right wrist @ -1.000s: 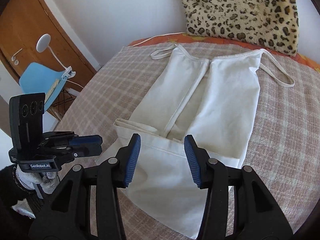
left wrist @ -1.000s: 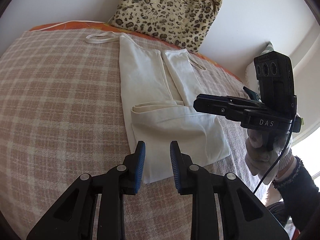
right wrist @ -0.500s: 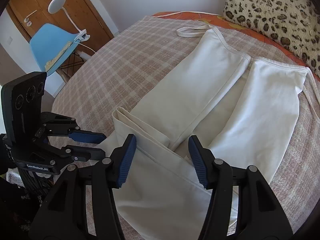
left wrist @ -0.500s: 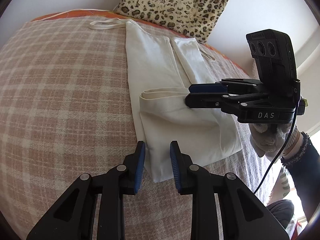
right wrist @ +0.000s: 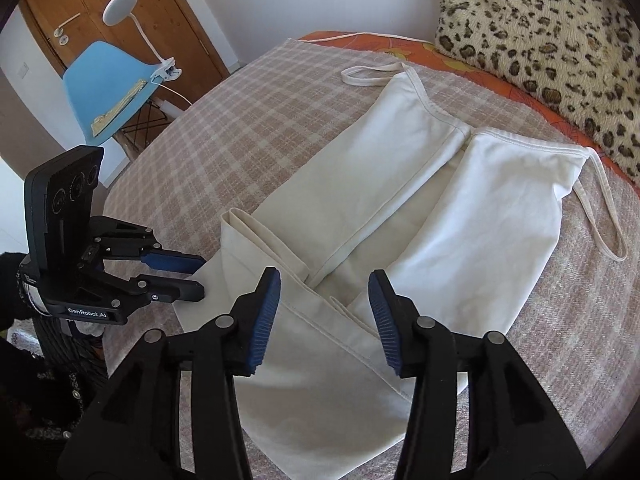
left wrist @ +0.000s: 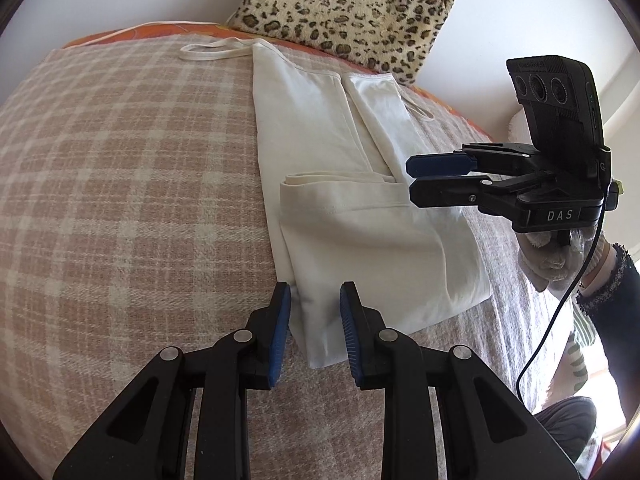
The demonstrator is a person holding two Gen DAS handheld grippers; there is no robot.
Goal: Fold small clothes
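Observation:
A cream strappy top point(left wrist: 352, 184) lies flat on the checked bed cover point(left wrist: 120, 200), its sides folded in and its bottom hem folded up over the middle; it also shows in the right wrist view point(right wrist: 440, 216). My left gripper point(left wrist: 315, 308) is open and empty, just above the near left corner of the folded hem. My right gripper point(right wrist: 324, 292) is open and empty above the folded hem edge. In the left wrist view the right gripper point(left wrist: 416, 178) hovers at the hem's right end. In the right wrist view the left gripper point(right wrist: 196, 276) sits at the fold's left side.
A leopard-print cushion point(left wrist: 352, 8) leans on the wall at the bed's far edge. An orange sheet edge point(right wrist: 500, 80) shows under the cover. A blue chair point(right wrist: 108, 80) with a clip lamp point(right wrist: 120, 8) stands by a wooden door beyond the bed's left side.
The right gripper has drawn back off the folded hem toward the right and opened wider. The left gripper has come closer to the hem's near left corner. The top has not moved.

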